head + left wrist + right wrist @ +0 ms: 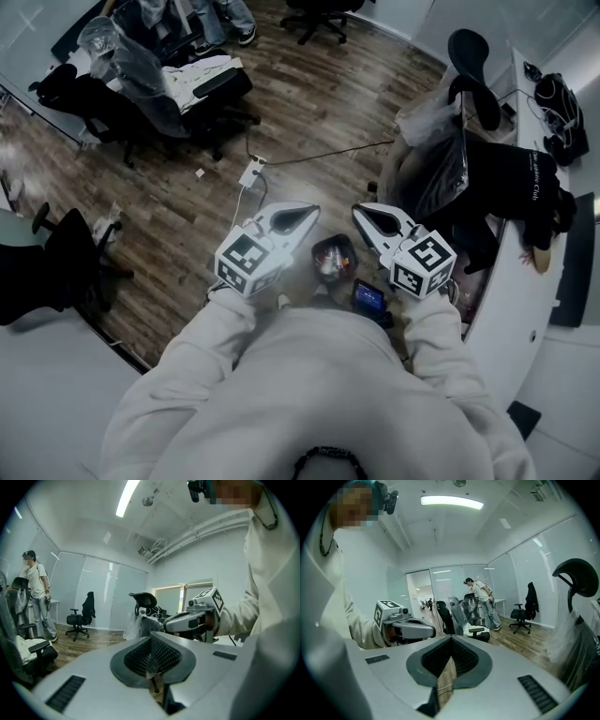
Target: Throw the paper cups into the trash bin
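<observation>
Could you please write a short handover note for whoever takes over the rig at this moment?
Left gripper: jaws together, nothing between them.
Right gripper: jaws together, nothing held.
Both are held out roughly level in front of the person, one to each side above the trash bin, which stands on the wooden floor.
Things: the bin has something in it, too blurred to name. No paper cups can be made out in any view.
Done: cannot be told. Neither gripper carries a cup.
Left: look for any remaining cups and drop them into the bin.
</observation>
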Available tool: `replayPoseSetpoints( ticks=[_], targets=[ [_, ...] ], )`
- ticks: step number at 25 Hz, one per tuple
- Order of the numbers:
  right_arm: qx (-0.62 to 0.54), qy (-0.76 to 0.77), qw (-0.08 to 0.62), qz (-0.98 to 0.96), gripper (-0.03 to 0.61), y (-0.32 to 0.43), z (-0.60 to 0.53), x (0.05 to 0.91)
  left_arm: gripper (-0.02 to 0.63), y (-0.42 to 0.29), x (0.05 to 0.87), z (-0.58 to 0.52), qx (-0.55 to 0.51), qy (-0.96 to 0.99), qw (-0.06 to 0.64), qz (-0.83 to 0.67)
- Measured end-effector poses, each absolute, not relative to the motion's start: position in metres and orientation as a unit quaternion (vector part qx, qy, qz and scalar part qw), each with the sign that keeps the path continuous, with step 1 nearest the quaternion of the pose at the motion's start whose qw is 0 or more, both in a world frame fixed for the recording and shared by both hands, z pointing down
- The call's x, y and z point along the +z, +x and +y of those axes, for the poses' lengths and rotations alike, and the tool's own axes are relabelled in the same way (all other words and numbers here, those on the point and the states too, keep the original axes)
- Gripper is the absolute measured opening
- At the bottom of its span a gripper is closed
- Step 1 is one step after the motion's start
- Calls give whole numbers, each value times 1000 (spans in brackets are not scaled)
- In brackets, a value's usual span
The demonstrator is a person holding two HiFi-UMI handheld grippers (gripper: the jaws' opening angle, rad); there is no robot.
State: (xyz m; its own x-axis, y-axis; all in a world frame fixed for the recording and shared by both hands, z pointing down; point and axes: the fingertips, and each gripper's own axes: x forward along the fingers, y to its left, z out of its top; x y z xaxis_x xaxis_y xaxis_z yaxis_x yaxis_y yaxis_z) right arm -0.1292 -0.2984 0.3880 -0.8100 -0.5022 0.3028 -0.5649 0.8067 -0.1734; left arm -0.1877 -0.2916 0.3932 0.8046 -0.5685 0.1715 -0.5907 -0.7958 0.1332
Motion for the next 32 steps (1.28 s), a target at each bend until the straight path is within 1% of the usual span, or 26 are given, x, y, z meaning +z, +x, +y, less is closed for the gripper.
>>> replayPoseSetpoints(
  ticks=[32],
  targets=[
    [118,272,136,-945,20,-141,-290,391,-11,-201,400,-281,67,941,86,-319]
  ],
)
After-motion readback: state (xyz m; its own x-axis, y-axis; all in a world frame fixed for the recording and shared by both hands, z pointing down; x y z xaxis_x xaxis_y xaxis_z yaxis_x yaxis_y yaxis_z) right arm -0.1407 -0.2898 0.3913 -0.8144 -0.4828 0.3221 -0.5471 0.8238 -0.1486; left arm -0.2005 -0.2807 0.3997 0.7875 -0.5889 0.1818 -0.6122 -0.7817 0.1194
